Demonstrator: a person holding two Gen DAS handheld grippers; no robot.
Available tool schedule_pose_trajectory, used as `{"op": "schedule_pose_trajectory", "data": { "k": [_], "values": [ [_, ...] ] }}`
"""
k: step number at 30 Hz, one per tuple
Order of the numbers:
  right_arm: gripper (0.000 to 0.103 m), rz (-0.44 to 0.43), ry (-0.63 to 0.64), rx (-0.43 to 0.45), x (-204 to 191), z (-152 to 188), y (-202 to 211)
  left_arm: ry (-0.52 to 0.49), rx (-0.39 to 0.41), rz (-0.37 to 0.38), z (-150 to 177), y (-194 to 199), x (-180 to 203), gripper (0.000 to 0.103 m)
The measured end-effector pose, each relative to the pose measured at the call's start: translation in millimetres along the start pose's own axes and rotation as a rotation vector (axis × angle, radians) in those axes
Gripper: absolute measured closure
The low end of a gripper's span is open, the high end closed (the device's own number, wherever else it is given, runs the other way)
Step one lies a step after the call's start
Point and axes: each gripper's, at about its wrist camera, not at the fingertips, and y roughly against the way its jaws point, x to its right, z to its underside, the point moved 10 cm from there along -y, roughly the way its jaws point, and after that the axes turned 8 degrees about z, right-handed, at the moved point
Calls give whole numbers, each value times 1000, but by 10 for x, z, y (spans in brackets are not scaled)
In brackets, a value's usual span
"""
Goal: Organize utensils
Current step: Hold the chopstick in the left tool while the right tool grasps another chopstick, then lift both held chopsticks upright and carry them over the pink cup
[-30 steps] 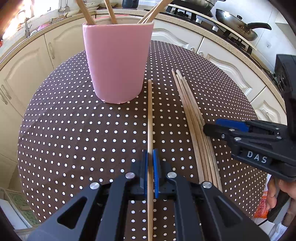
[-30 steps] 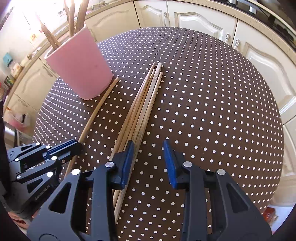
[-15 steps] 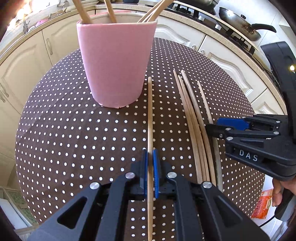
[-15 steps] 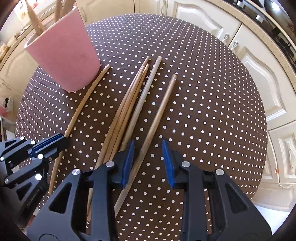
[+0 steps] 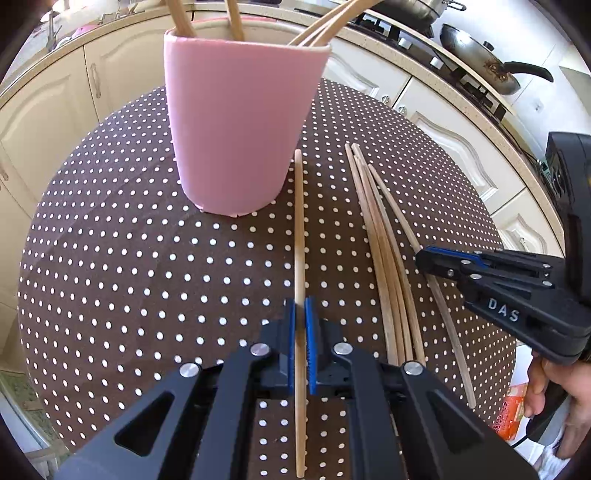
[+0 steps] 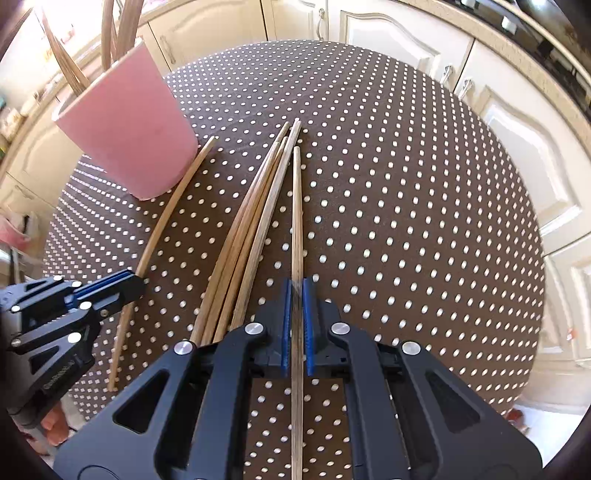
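Observation:
A pink cup with several wooden chopsticks in it stands on the round brown dotted table; it also shows in the right wrist view. My left gripper is shut on a single light chopstick lying just right of the cup. My right gripper is shut on another chopstick, slightly apart from a bundle of several chopsticks on the table. The right gripper shows at the right in the left wrist view, and the left gripper at the left in the right wrist view.
Cream kitchen cabinets curve around the far side of the table. A stove with a dark pan sits on the counter at the back right. An orange packet lies on the floor beyond the right table edge.
My right gripper has closed on one chopstick that it drew aside from the bundle. My left gripper stays shut on its chopstick and has moved a little closer to the cup.

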Motion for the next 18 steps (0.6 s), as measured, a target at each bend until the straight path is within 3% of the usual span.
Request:
{"op": "schedule_pose_trajectory", "data": {
  "k": [7, 18],
  "values": [
    [96, -85, -68, 86, 233, 194, 254, -68, 84, 43, 57, 206, 256, 97],
    [96, -224, -106, 370, 208, 470, 1149, -198, 265, 113, 76, 673, 809, 97]
  ]
}}
